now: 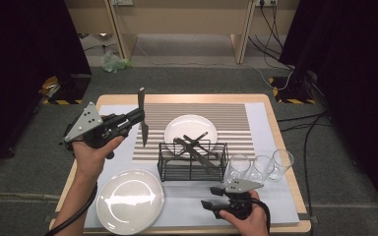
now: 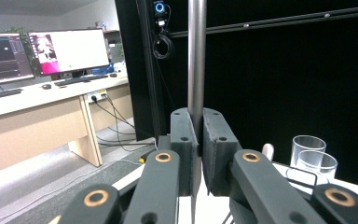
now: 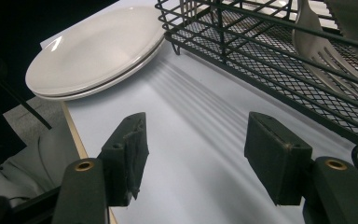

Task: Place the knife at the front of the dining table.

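Above striped mat [image 1: 236, 115]: slim steel knife [image 1: 142, 118], upright.

nothing here can be read. the two lit computer monitors [image 2: 37, 53] on the pale wooden desk show windows and blocks of colour, but any lettering on them is too small and blurred to make out. the yellow-and-black striped strips [image 1: 295, 101] on the floor by the dark stands are a hazard pattern only and carry no words.

Bright overhead light, glare on the front plate [image 1: 130, 200], dark surroundings, soft focus.
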Demonstrator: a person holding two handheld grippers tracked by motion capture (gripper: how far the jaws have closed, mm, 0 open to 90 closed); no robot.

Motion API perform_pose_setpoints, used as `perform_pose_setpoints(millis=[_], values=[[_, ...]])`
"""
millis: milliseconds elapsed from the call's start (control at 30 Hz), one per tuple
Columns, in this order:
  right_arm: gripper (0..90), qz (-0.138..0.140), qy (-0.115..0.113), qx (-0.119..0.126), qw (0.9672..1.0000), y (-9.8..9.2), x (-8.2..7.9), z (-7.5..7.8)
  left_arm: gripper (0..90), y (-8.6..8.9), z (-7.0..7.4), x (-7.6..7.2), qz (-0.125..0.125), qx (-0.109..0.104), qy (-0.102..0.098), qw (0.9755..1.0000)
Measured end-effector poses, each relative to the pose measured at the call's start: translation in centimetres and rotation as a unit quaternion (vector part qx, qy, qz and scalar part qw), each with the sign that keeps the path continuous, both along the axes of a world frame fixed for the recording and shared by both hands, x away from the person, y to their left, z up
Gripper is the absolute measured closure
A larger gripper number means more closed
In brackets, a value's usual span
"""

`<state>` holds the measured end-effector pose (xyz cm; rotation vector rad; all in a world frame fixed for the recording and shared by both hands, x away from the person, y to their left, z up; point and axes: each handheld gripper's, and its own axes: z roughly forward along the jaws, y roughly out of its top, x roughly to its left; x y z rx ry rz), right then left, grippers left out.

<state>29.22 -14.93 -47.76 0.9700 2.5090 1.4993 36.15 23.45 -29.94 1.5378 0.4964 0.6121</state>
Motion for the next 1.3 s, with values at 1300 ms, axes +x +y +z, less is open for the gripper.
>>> perform_pose_setpoints(millis=[1300], values=[[39.5, -0.001, 0.001, 0.000, 1.0000, 0.0, 0.0, 0.0, 83.5, 1.4, -1.4, 0.4, 0.023, -0.001, 0.018, 0.9996]])
